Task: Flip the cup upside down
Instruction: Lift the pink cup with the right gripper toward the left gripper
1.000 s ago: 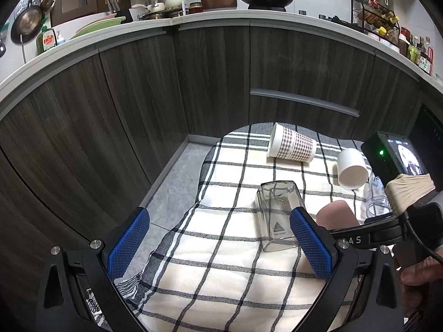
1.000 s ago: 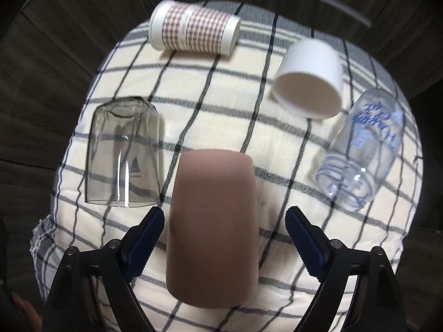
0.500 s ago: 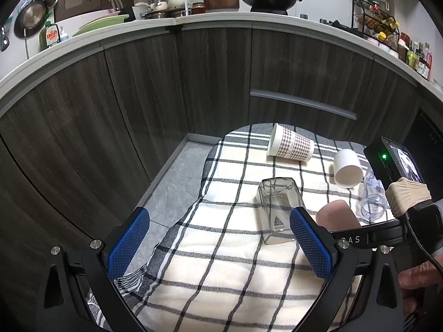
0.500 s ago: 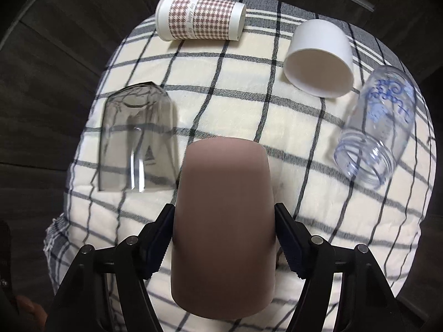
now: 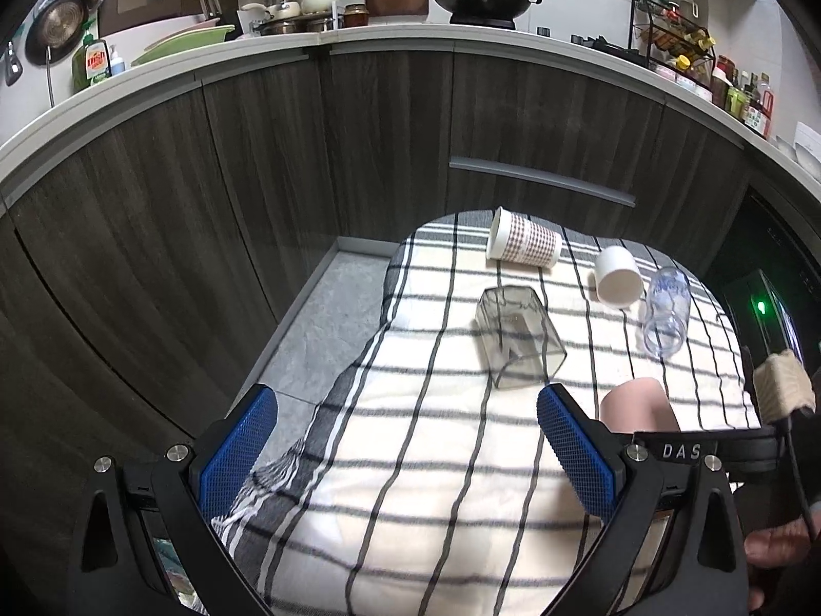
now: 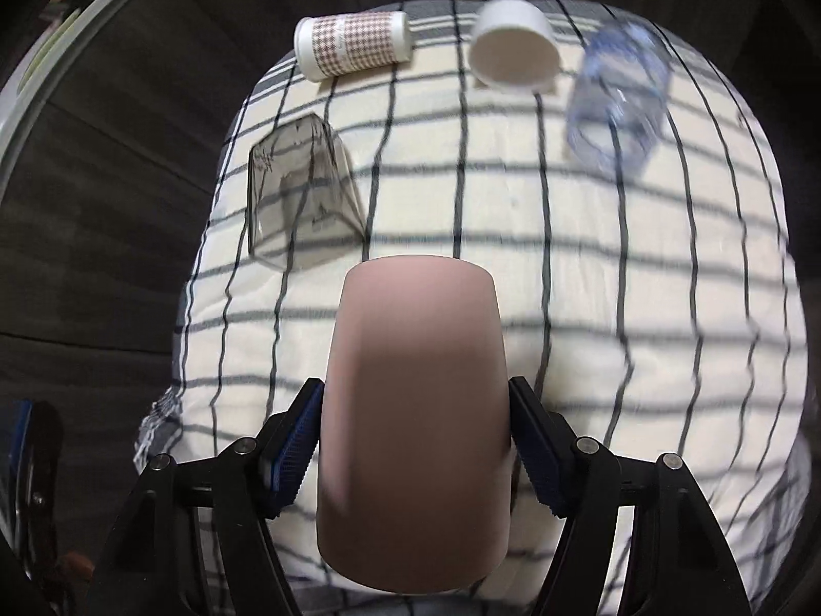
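A kitchen with dark wood cabinets lies behind a surface covered by a checked cloth of cream with dark lines.

The right gripper has its jaws pinched on the pinkish-brown cup, blue pads flat against both sides of the body. A second ago those jaws stood spread to either side of the cup as it lay on the cloth; half a second ago they had drawn in to its walls. Now the cup looks lifted, the cloth beneath it blurred with motion. So the grasp seems made, and I judge the turning-over itself is the step in hand: what is left is to rotate the cup and set it mouth down.

The left gripper hangs with jaws spread wide, holding nothing, and has stayed so throughout.

Farther out, a smoky clear tumbler lies on its side just left of the held cup. Beyond it lie a houndstooth paper cup, a white cup and a clear glass with blue print, all tipped over and apart from one another.
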Motion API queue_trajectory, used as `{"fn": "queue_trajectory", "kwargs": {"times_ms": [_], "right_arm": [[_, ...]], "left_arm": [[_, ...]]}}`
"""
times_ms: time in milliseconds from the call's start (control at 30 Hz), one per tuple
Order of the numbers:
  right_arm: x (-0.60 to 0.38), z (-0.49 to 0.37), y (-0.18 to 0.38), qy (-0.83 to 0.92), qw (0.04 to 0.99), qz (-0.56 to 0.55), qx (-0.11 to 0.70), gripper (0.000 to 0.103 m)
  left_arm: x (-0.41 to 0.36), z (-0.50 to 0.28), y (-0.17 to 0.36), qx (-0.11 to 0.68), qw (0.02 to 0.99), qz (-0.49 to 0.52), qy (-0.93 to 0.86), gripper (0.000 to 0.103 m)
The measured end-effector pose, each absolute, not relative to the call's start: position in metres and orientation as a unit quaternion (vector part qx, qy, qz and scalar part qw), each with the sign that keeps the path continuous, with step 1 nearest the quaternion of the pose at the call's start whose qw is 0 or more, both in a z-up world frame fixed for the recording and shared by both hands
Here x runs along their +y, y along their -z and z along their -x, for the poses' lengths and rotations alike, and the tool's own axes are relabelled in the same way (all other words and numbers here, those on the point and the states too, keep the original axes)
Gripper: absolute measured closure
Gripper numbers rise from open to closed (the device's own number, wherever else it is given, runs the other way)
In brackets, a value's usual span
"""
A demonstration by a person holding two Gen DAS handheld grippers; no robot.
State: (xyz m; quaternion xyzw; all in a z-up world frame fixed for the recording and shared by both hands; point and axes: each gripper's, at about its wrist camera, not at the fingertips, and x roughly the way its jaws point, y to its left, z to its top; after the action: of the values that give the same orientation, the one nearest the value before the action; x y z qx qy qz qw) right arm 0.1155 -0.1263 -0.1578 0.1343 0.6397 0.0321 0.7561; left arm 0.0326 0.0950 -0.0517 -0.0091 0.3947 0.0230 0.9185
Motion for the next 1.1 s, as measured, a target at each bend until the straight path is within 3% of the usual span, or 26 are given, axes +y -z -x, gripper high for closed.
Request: {"fn": "queue_trajectory", "kwargs": {"times_ms": [700, 867, 1100], "right_arm": [[-0.1, -0.072, 0.194, -0.022, 0.754, -0.127, 0.644, 0.03], [-0.1, -0.071, 0.182, -0.02, 0.766, -0.123, 0.63, 0.021], [-0.11, -0.064, 0.147, -0.017, 0.795, -0.122, 0.594, 0.021]], "left_arm": [[0.1, 0.005, 0.065, 0.41, 0.912, -0.014, -0.008, 0.0], [0.098, 0.007, 0.06, 0.406, 0.913, -0.021, -0.011, 0.0], [0.088, 0.008, 0.048, 0.4, 0.916, -0.028, -0.003, 0.0]]}}
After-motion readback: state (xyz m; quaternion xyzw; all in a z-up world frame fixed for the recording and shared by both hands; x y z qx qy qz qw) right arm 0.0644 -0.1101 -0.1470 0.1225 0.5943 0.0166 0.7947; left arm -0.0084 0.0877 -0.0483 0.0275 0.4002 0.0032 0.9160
